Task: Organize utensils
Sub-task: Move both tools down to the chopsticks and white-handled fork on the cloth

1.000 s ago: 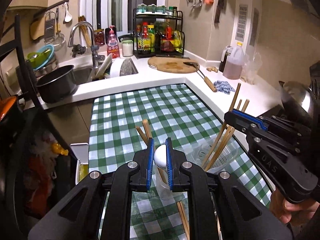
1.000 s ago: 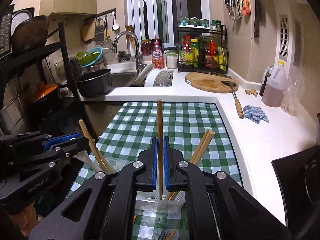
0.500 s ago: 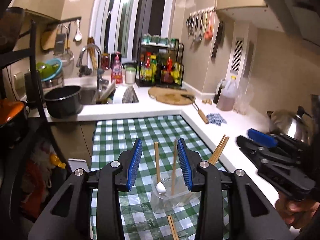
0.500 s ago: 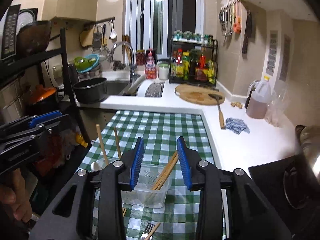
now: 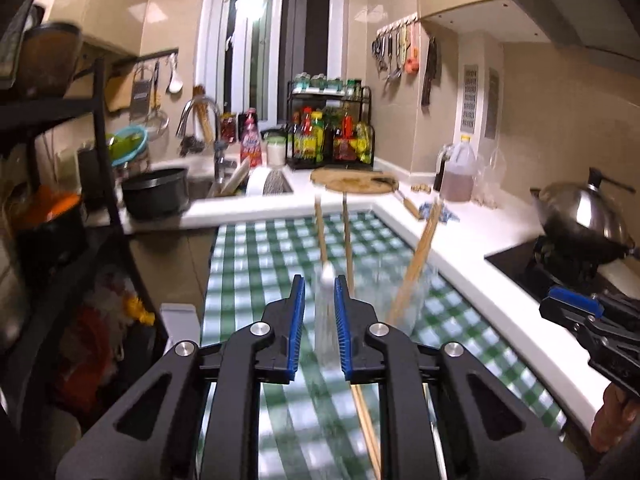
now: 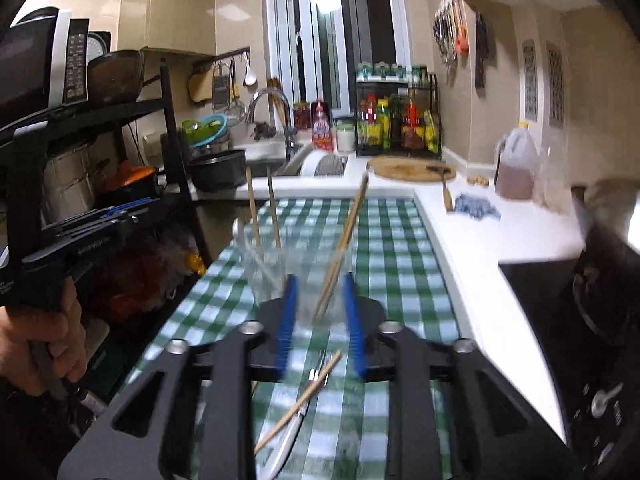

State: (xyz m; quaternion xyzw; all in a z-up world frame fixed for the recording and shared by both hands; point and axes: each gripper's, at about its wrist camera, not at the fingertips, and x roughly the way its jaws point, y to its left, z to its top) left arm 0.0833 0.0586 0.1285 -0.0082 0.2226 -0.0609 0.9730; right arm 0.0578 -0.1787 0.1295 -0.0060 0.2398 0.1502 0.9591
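Wooden chopsticks [image 6: 344,240] stand in clear plastic cups [image 6: 264,276] on the green-checked table [image 6: 400,240]; with the left gripper [image 5: 319,320] and right gripper [image 6: 320,320] empty and their jaws just closing but apart, the loose wooden chopstick [image 6: 298,402] and metal fork [image 6: 320,366] at 6 o'clock probably need grasping next.

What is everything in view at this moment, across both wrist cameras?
clear containers: two, see-through, side by side on the cloth
chopsticks: about five, wooden; two upright in one container, a pair leaning in the other, one loose on the cloth
spoon: one, white, with the upright chopsticks
fork: one, silver, under the loose chopstick
cloth: one, green-white check
pot: one, black, back left
cutting board: one, wooden, back
jug: one, brown liquid, right
wok: one, steel, far right
left tool: black, blue pads, jaws just closing, gripping nothing
right tool: same
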